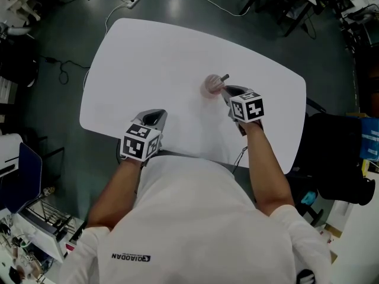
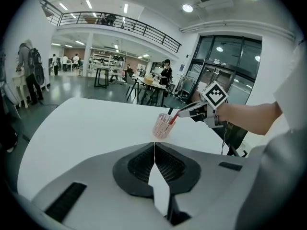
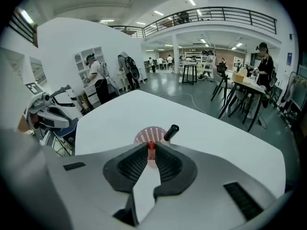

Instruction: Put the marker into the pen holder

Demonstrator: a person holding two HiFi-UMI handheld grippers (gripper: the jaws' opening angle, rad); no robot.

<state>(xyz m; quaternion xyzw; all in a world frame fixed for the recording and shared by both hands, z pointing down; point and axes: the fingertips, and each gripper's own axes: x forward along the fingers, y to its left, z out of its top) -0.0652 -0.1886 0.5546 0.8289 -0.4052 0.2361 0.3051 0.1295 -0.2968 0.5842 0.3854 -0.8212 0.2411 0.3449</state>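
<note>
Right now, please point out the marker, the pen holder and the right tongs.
marker (image 3: 151, 150), right gripper view, red barrel.
pen holder (image 2: 162, 127), left gripper view, pink mesh wall.
right tongs (image 1: 225, 91), head view, between fingertips.

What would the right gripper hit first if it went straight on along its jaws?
Probably the pen holder, just beyond the marker that the right gripper grips; depth is unclear.

A white table (image 1: 177, 58) stands on a dark, glossy floor (image 1: 65, 22), where a white cable (image 1: 133, 0) trails. The hall is tall, with white walls (image 3: 67, 37) and a railed balcony (image 2: 124, 25) running along above. Round ceiling lights (image 2: 187, 7) and strip lights shine. Dark-framed glass doors (image 2: 230, 75) stand at one side. Farther off are high tables (image 2: 101, 75), chairs, shelves (image 3: 81, 56) and a few people (image 2: 29, 71).
</note>
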